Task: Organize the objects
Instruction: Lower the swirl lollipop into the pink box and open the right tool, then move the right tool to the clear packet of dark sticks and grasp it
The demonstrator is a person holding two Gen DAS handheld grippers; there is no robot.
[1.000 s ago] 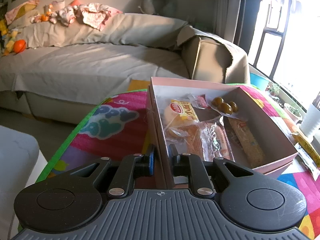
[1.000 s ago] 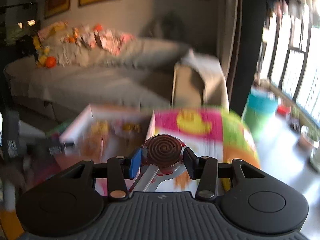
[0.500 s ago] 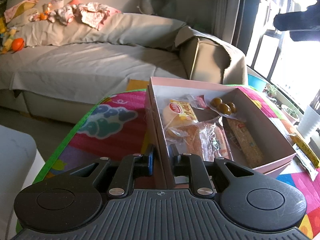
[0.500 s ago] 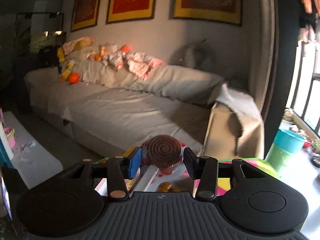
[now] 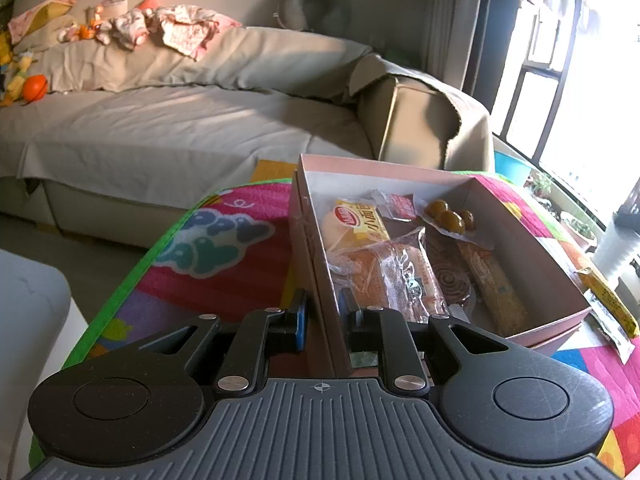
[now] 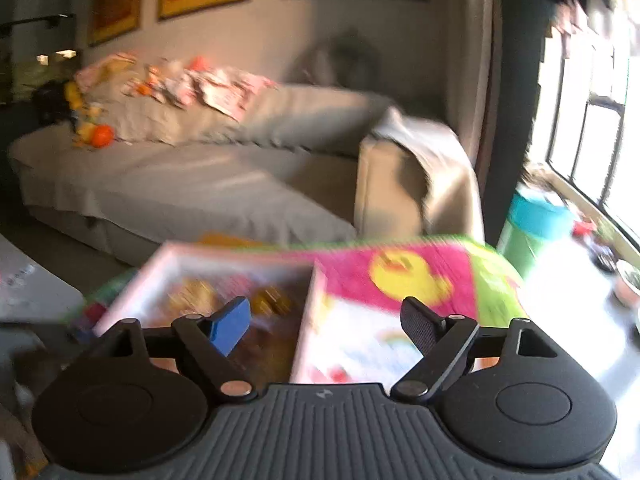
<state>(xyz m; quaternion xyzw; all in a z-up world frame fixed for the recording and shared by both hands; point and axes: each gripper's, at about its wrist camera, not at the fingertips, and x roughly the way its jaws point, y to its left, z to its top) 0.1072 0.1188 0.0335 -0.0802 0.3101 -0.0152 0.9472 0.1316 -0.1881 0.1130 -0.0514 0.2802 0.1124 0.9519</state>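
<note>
A pink box (image 5: 536,240) stands on the colourful mat (image 5: 224,256). It holds several wrapped snacks: a yellow bun pack (image 5: 360,220), a clear bread pack (image 5: 384,272), a long bar (image 5: 496,284), brown balls (image 5: 448,216) and a brown spiral lollipop (image 5: 450,280). My left gripper (image 5: 322,316) is shut on the box's near left wall. My right gripper (image 6: 326,324) is open and empty above the box (image 6: 224,276), which is blurred in the right wrist view.
A yellow wrapped snack (image 5: 608,300) lies on the mat right of the box. A beige sofa (image 5: 180,128) stands behind. A teal and green bin (image 6: 532,232) stands by the window. A white object (image 5: 618,248) stands at the right edge.
My right gripper has opened and let go of the spiral lollipop, which now lies in the box. The right view has tilted down. The left gripper still holds the box wall.
</note>
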